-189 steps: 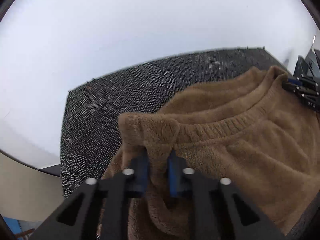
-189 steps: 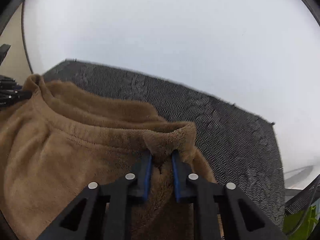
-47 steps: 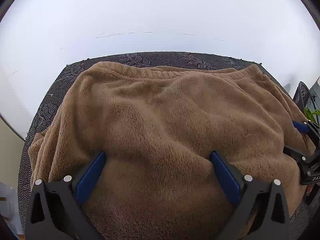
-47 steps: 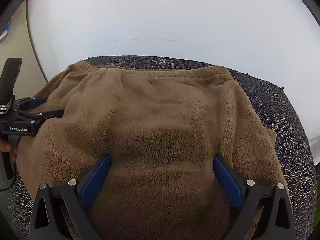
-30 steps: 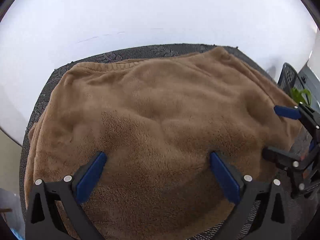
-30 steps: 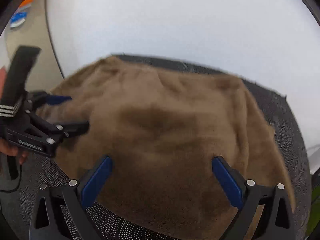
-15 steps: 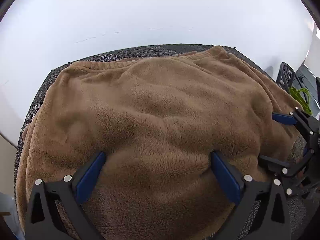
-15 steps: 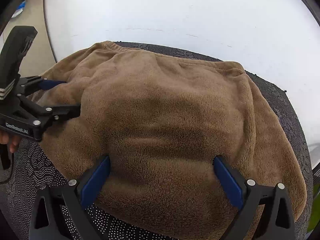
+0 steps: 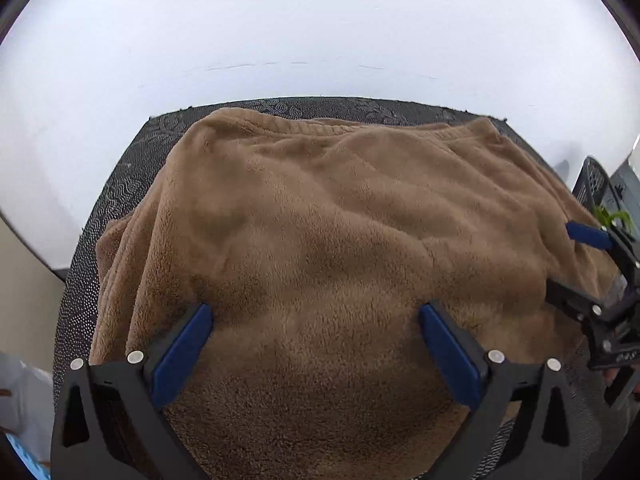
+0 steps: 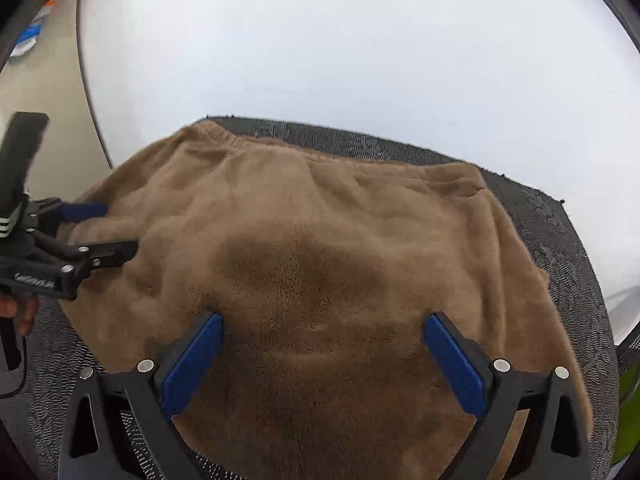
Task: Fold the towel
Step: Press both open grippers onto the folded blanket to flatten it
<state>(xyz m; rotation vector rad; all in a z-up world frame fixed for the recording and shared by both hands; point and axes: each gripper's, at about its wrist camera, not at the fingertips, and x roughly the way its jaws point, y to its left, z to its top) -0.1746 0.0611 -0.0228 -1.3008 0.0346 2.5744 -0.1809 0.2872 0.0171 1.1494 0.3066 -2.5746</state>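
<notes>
Towel (brown, fluffy) folded on dark mat, both tools spread.

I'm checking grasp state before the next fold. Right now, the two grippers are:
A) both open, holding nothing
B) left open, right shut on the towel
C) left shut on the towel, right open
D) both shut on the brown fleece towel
A: the left gripper and the right gripper both have blue-padded fingers spread wide over the brown fleece towel, pinching no fabric.

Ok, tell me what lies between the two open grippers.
Only brown towel: in both wrist views its fabric spans the stretch from the left gripper to the right gripper, over the dark mat.
</notes>
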